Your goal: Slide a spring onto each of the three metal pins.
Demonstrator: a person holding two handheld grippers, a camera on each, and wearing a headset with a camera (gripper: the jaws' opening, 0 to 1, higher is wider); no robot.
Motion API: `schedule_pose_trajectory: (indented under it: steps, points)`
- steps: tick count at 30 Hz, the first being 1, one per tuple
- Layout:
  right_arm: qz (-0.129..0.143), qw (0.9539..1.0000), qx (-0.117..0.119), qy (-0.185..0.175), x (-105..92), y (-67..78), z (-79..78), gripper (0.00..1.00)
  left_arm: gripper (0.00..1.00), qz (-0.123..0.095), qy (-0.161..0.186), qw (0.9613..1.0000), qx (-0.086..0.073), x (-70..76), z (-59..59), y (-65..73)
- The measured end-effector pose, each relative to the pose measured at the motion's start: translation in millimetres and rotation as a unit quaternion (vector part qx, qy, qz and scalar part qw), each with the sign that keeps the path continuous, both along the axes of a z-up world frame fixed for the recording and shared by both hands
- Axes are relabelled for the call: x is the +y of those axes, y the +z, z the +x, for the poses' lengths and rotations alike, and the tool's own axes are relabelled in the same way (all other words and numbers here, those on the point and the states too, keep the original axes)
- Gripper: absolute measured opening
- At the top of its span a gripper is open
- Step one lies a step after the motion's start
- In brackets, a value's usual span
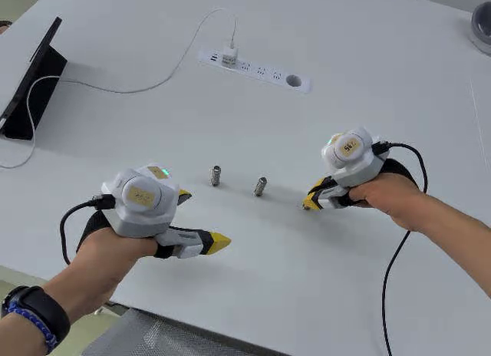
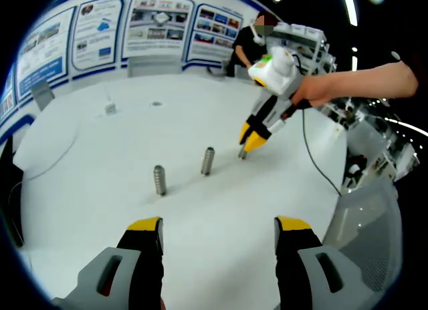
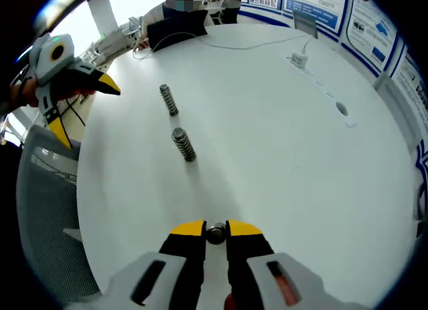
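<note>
Two metal pins stand upright on the white table (image 1: 307, 279), each with a spring wound around it: one (image 1: 215, 175) (image 2: 159, 180) (image 3: 168, 99) on the left, the other (image 1: 260, 186) (image 2: 208, 160) (image 3: 184, 144) to its right. My right gripper (image 1: 311, 203) (image 2: 250, 140) (image 3: 215, 228) is shut on a small metal cylinder (image 3: 215, 234) (image 2: 243, 153), tips down at the table, right of both pins. Seen end-on, it could be a pin or a spring. My left gripper (image 1: 201, 218) (image 2: 219, 224) hangs open in front of the pins, with nothing between its jaws.
A white power strip (image 1: 261, 70) with a plugged-in charger (image 1: 229, 55) lies at the back, and its cable runs left to a dark tablet stand (image 1: 34, 76). A mesh chair (image 1: 153, 337) sits at the near edge. A person (image 2: 249, 46) sits beyond the table.
</note>
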State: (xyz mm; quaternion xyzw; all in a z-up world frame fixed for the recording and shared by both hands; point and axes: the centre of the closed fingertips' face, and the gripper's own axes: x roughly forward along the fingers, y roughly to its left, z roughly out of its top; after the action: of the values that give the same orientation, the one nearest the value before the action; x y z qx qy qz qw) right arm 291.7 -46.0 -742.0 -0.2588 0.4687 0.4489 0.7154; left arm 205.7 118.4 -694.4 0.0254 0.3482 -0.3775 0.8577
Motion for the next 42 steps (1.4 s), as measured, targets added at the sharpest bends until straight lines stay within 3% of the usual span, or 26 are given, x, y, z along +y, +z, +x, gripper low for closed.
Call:
schedule_pose_trajectory:
  steps: [7,19,30,42]
  points:
    - [0.005,0.9999,-0.006,-0.006,-3.3,7.2,-1.7,0.18,0.69,0.0,-0.001,1.0,-0.003,-0.4,-0.4,1.9]
    - [0.031,0.9979,-0.027,-0.049,-19.1,17.2,-7.8,0.33,0.69,0.0,-0.001,1.0,-0.005,1.5,-4.3,4.0]
    - [0.066,0.9919,-0.038,-0.101,-28.3,23.2,-20.6,0.44,0.69,0.001,-0.002,0.9999,-0.01,2.7,-4.5,6.6]
    - [0.113,0.9827,-0.044,-0.14,-22.9,26.2,-36.0,0.53,0.7,0.001,-0.001,0.9999,-0.013,7.9,-2.0,8.0]
